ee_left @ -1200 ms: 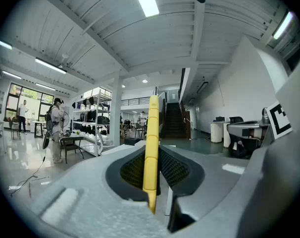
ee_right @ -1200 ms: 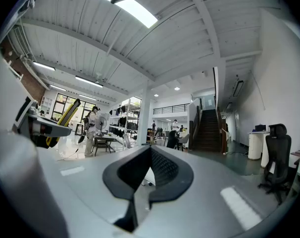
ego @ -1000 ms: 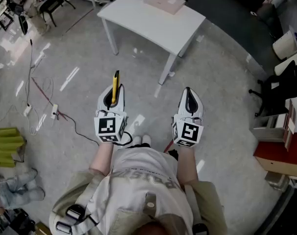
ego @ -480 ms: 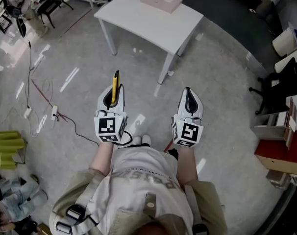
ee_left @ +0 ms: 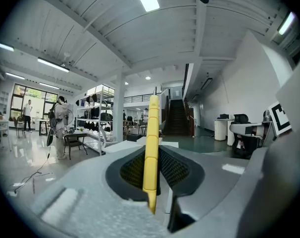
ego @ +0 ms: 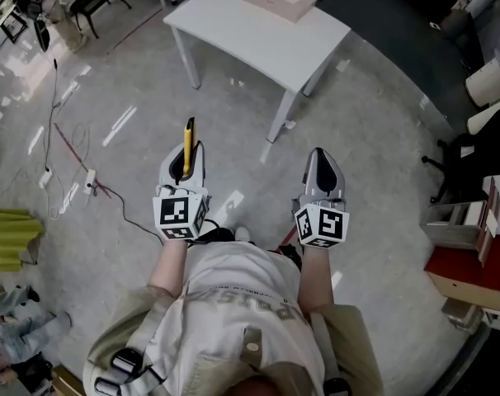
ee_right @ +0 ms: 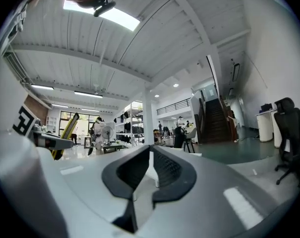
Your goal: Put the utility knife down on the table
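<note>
Now, left gripper (ee_left: 151,180) jaws: narrow, clamped on the knife (ee_left: 151,143), whose length pokes forward, ready to be laid flat.
Right gripper (ee_right: 149,167) jaws: closed on nothing, held as a spare.
Knife: held above the floor (ego: 118,180), at 12 o'clock from the left gripper.
Desk (ego: 242,35): well ahead at 1 o'clock, so it likely has to be approached first.

Tally from head view: 2 grippers, i.e. left gripper (ego: 188,149), right gripper (ego: 318,152). 1 yellow knife (ego: 188,137). 1 white worktop (ego: 250,38). 1 flat box (ego: 280,1) up on it. 1 power strip (ego: 90,181) down on the floor (ego: 382,139). 1 black office chair (ego: 469,151) at right.
</note>
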### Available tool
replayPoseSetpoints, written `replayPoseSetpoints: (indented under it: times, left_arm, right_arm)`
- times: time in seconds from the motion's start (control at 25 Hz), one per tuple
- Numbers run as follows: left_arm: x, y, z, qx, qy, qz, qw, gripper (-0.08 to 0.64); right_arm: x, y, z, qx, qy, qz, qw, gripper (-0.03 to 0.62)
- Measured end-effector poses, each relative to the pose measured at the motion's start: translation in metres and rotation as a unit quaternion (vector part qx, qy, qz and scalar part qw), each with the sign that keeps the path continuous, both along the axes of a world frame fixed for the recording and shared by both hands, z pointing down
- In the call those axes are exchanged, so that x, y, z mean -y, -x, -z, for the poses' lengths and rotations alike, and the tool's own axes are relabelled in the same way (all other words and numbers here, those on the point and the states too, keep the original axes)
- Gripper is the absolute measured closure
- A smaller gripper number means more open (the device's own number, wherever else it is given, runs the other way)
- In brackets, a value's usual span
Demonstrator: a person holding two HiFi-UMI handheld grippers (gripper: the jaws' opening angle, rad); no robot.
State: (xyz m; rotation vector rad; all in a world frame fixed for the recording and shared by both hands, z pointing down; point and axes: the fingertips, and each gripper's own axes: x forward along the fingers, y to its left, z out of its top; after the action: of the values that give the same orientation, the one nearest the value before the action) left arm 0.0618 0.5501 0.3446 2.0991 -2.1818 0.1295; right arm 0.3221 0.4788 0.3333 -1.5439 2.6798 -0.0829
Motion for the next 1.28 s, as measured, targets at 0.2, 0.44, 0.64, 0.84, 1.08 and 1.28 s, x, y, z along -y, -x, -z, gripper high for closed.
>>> replayPoseSetpoints:
  times: [0.2,0.44,0.64,0.84,1.08,1.28]
  left_arm:
    - [0.001,0.007,-0.006,-0.003,0.001,0.013,0.9999,0.494]
    - [0.006,0.014,-0.016,-0.006,0.015,0.021,0.9996,0.494]
    - [0.027,0.018,-0.025,-0.01,0.016,0.01,0.9998,0.494]
    - [0.053,0.032,-0.027,-0.011,0.016,0.005,0.9998,0.494]
    - [0.099,0.061,-0.028,-0.012,0.015,0.001,0.9998,0.494]
    - [0.148,0.087,-0.028,-0.02,0.013,-0.008,0.9997,0.494]
  right_arm:
    - [0.007,-0.002,-0.003,0.008,0.007,0.022,1.0,0.416]
    - [0.016,-0.004,-0.013,0.006,0.017,0.02,1.0,0.41]
    - [0.035,0.001,-0.019,0.006,0.02,0.011,1.0,0.408]
    - [0.059,0.013,-0.023,0.008,0.022,0.005,1.0,0.41]
    - [0.103,0.037,-0.026,0.013,0.026,-0.002,1.0,0.408]
    - [0.144,0.06,-0.026,0.014,0.031,-0.011,0.999,0.409]
